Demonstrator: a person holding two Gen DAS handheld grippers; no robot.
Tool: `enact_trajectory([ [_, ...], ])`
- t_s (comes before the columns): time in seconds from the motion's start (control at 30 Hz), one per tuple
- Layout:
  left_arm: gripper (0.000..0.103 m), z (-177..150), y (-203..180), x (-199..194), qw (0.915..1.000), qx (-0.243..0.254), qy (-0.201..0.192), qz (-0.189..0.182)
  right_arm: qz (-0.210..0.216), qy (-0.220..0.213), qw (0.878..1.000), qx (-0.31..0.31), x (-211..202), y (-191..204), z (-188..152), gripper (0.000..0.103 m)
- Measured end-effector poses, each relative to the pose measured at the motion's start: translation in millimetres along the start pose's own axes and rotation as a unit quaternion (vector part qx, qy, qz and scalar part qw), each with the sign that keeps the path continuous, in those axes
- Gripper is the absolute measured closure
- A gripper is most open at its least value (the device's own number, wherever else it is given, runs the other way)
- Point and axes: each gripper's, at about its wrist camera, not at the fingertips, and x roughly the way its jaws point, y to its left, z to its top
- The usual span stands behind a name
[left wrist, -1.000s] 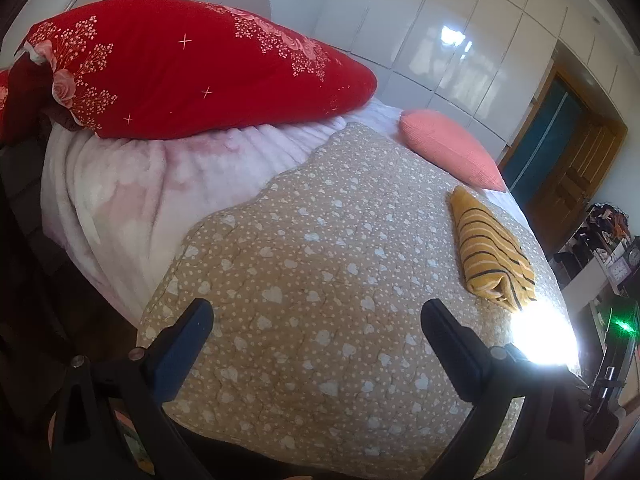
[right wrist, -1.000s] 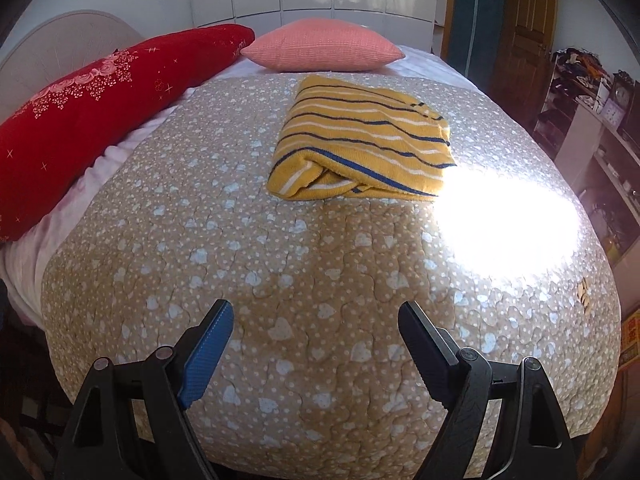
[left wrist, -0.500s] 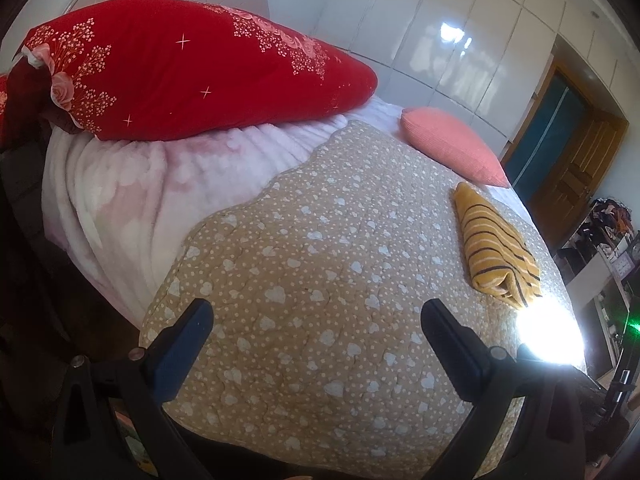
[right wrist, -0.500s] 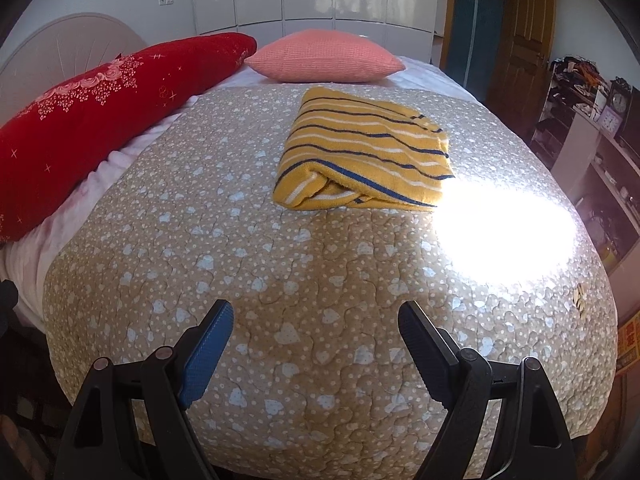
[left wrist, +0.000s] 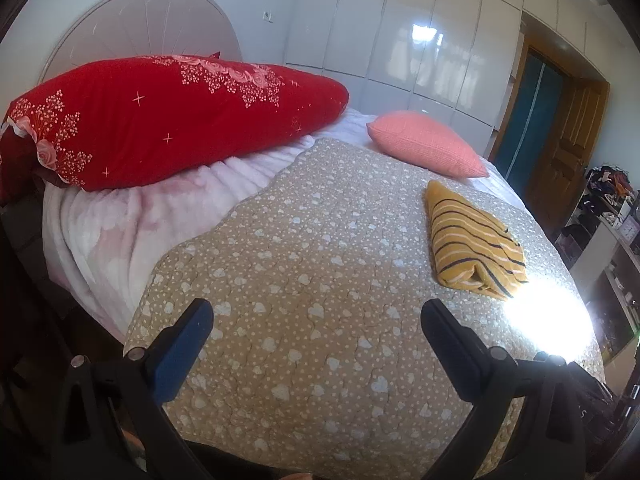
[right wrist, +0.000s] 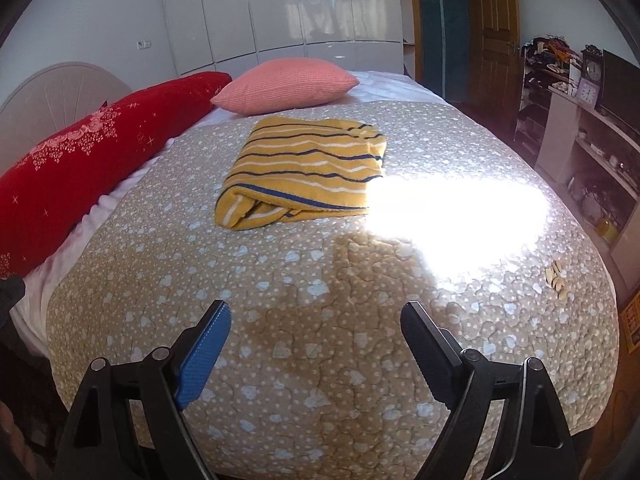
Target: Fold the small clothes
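Observation:
A yellow garment with dark and white stripes (right wrist: 308,172) lies folded on the tan heart-print quilt (right wrist: 304,320), in the middle of the bed. It also shows at the right in the left wrist view (left wrist: 474,242). My left gripper (left wrist: 316,320) is open and empty, above the quilt's near left part, well short of the garment. My right gripper (right wrist: 316,320) is open and empty, over the quilt's near edge, with the garment some way ahead of it.
A long red flowered pillow (left wrist: 168,120) lies along the left side on a pink-white blanket (left wrist: 132,224). A pink cushion (right wrist: 284,84) sits beyond the garment. A bright sun patch (right wrist: 452,208) lies right of it. Shelves (right wrist: 580,140) and a wooden door (right wrist: 496,28) stand to the right.
Both grippers have drawn back and risen from the bed, so the garment looks farther off and more of the room shows. The garment has not moved.

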Motion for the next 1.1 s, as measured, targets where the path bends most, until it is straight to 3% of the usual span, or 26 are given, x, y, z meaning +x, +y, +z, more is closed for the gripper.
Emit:
enact_trajectory([
  [0.27, 0.000, -0.4, -43.4, -18.8, 0.9978, 0.055, -0.019, 0.032, 0.025, -0.032, 0.999, 0.021, -18.6, -35.2, -10.8, 0.012],
  [0.63, 0.000, -6.3, -93.3, -39.4, 0.9926, 0.113, -0.044, 0.004, 0.040, -0.050, 0.996, 0.057, -30.6, -67.0, -17.9, 0.010],
  [0.9, 0.000, -9.5, -97.9, -44.3, 0.9911, 0.123, -0.049, -0.009, 0.040, -0.050, 0.996, 0.055, -33.4, -63.1, -20.5, 0.010],
  [1.1, 0.000, -11.5, -91.9, -36.4, 0.9926, 0.118, -0.029, -0.004, 0.042, -0.045, 0.997, 0.043, -30.8, -55.4, -20.0, 0.010],
])
